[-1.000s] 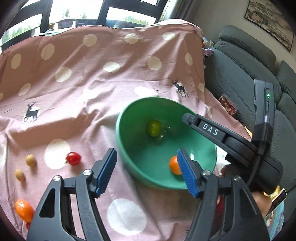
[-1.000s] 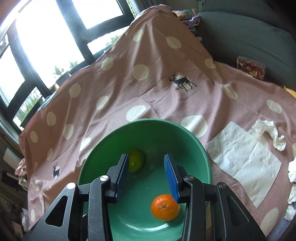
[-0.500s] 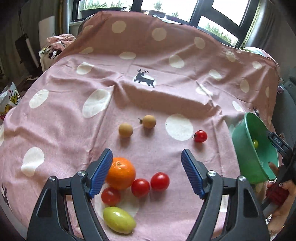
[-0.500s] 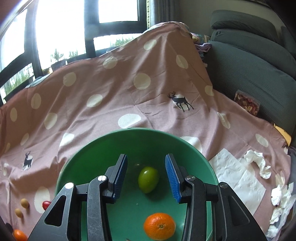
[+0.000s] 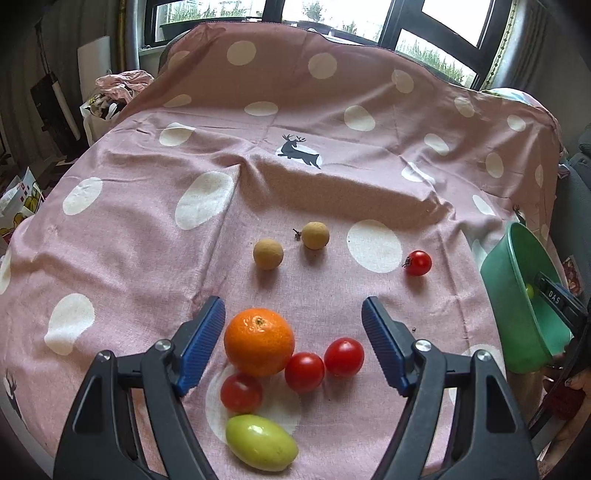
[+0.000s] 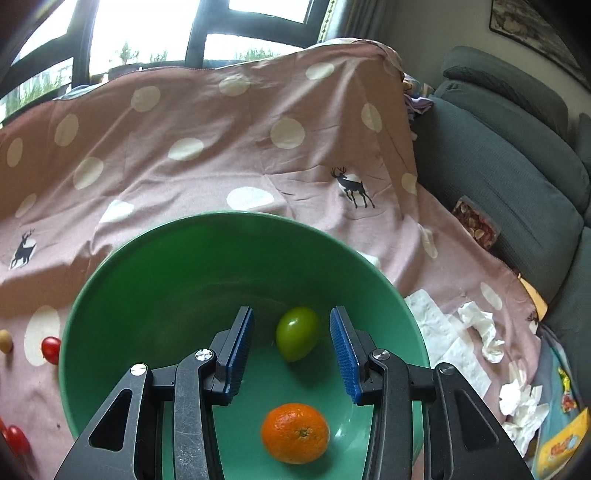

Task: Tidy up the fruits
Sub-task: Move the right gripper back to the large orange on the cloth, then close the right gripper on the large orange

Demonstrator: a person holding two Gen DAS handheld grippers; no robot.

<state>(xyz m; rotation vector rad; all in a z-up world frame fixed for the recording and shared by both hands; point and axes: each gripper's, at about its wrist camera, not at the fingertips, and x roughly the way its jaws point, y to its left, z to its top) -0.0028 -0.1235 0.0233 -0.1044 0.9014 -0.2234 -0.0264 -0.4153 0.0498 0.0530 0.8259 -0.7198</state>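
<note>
Left swing: your left gripper (image 5: 293, 345) has come off the green bowl (image 5: 517, 306) and now looks down on the loose fruit; the bowl sits at the right edge of its view.
Left jaws: wider than a second ago, standing apart, nothing clamped. The orange (image 5: 259, 342) and three red tomatoes lie on the cloth between and under the fingers, untouched.
Right shift: your right gripper (image 6: 291, 356) has rolled a bit, still over the bowl (image 6: 155, 280).
Right jaws: partly apart, holding nothing. The green fruit in the bowl (image 6: 297, 334) shows in the gap below them; whether it's touched, can't tell.
Bowl contents: that green fruit plus a second orange (image 6: 295, 432), well apart.
Loose fruit: tomatoes (image 5: 304, 371), (image 5: 344, 356), (image 5: 241, 392) bunched against the orange; green fruit on the cloth (image 5: 261, 447) just below them; two tan round fruits (image 5: 268, 253), (image 5: 315, 235) farther out; a lone tomato (image 5: 418, 262) to the right.
Surface: pink cloth (image 5: 147, 240) with white dots and deer prints, creased, draped up at the back.
Room: windows (image 6: 155, 33) behind, grey sofa (image 6: 517, 177) on the right, crumpled tissues (image 6: 476, 325) by the bowl.
</note>
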